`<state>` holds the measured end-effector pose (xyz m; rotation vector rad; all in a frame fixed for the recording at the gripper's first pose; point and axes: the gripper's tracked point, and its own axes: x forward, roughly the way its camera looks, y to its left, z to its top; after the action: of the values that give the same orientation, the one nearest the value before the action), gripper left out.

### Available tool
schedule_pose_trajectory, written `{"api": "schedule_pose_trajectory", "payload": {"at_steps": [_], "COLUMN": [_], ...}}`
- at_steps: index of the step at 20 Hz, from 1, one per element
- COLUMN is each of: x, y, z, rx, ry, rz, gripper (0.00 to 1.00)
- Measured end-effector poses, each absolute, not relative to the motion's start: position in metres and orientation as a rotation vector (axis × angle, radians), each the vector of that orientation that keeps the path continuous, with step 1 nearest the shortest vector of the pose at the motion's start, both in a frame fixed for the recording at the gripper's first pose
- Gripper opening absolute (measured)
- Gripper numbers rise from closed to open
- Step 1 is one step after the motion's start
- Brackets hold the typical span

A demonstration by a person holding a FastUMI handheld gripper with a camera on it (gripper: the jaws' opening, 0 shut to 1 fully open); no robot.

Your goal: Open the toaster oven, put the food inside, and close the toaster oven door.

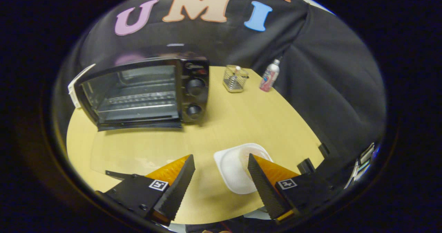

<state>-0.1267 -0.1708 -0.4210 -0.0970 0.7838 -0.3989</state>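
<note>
Currently, the toaster oven stood at 11 o'clock on the bench, door lowered flat, rack exposed. A white tray lay at 1 o'clock, just ahead of the hand-held gripper, whose fingers were spread apart, holding nothing. Beyond, a wire basket and bottle stood at 1 o'clock.
</note>
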Motion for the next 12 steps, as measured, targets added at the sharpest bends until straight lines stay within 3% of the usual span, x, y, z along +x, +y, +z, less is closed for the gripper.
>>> {"api": "schedule_pose_trajectory", "payload": {"at_steps": [6,12], "x": [-0.137,-0.138], "y": [-0.233,-0.254], "z": [-0.462,-0.495], "rx": [-0.075,-0.033], "ry": [0.892,0.954], "rz": [-0.493,-0.470], "gripper": [0.98,0.97]}}
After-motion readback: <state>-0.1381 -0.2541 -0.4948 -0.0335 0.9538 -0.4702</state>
